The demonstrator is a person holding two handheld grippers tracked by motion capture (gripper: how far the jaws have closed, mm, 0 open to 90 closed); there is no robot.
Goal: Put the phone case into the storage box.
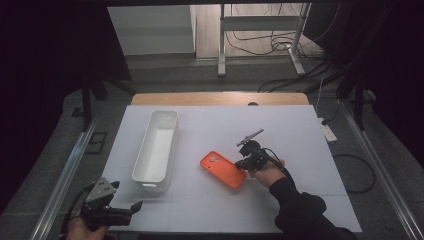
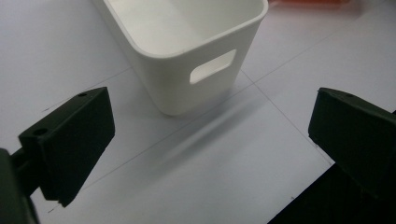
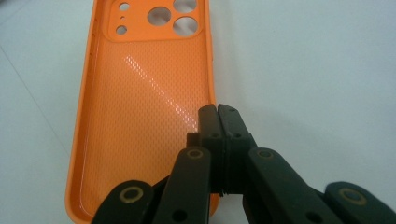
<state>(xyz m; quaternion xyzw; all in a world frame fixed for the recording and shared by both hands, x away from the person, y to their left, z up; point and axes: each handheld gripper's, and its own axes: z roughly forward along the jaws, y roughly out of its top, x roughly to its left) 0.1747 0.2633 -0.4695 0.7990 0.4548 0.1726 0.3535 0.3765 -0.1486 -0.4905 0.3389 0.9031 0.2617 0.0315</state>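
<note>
The right claw (image 3: 217, 109) is shut tight – its two black jaws are pinched on the thin side wall of the flat orange rubbery phone case (image 3: 144, 107). In the right gripper view the jaws meet right at the case's long edge, about halfway down, with the round camera holes at the far end. The case lies open side up on the big white sheet (image 1: 280, 130) that covers the bench, a bit right of the middle and nearer the front edge than the back one. I cannot tell if any part of it is lifted yet; it looks flat.

The left claw (image 1: 131, 209) waits near the front left corner of the sheet. Its jaws stand wide apart and hold nothing – between them you see bare sheet. Just past it is the long white plastic bin with a cut-out handle (image 2: 187, 46). The bin sits left of the middle with its long side running from front to back, and it looks empty.

I think this is the grab step, and the grab looks done. Next the case likely goes up and over to the left, into the bin. The hold is on a thin bendy wall, so the lift should be slow, or the case may slip out or flop down
</note>
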